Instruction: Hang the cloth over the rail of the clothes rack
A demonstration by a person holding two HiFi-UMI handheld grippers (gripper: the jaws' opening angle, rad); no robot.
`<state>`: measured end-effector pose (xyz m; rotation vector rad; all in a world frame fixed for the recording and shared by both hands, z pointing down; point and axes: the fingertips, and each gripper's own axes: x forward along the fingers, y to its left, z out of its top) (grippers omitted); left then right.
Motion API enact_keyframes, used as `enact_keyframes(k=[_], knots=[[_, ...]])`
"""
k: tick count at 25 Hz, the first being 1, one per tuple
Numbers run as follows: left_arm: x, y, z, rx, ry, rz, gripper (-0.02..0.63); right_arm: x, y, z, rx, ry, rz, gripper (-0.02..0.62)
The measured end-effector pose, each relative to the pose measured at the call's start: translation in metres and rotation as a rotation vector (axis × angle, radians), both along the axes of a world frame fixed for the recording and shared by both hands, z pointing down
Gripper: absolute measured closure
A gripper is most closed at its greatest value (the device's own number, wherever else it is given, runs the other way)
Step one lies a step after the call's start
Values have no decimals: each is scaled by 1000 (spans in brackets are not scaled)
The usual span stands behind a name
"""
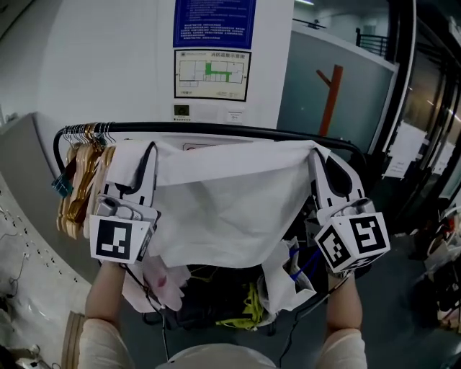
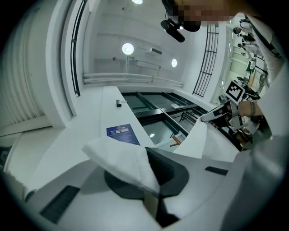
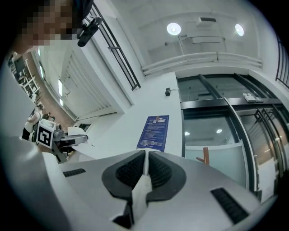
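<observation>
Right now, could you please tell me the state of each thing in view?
White cloth: spread between both grippers, in front of the rail, not yet over it.
Left gripper: shut on a cloth corner.
Right gripper: shut on the cloth's edge.
Hangers: bunched at rail's left end.

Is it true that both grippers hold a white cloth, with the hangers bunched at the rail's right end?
No: the head view shows the hangers bunched at the left end of the rail. The left gripper and right gripper do hold the white cloth.

One white cloth (image 1: 230,202), one black rail (image 1: 238,130), two grippers, left gripper (image 1: 150,149) and right gripper (image 1: 317,153), one blue poster (image 1: 215,21), one floor plan (image 1: 212,74).
</observation>
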<state>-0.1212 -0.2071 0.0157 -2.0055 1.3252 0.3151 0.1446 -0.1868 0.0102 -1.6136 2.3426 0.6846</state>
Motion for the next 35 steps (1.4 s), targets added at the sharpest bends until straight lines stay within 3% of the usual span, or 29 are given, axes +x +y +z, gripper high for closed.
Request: enact_keyframes(k=[11,16,23,28,35], knots=[[10,-17,-55,84,-67,-111,591,7,-17,-68,49,43,-3,572],[12,-25,-80,108,-80,-121,591,11,-26,-85,57,50,9,572],[5,-56,-130,143,-124,-106,591,2,-48,-131,122,40,102,572],[5,-83,-156,144,-94,-59,591,3,-68,-160,164,7,193,572],[21,-123,-148,118,-163,-92,591,15,-107,-152,87,35,243,572]])
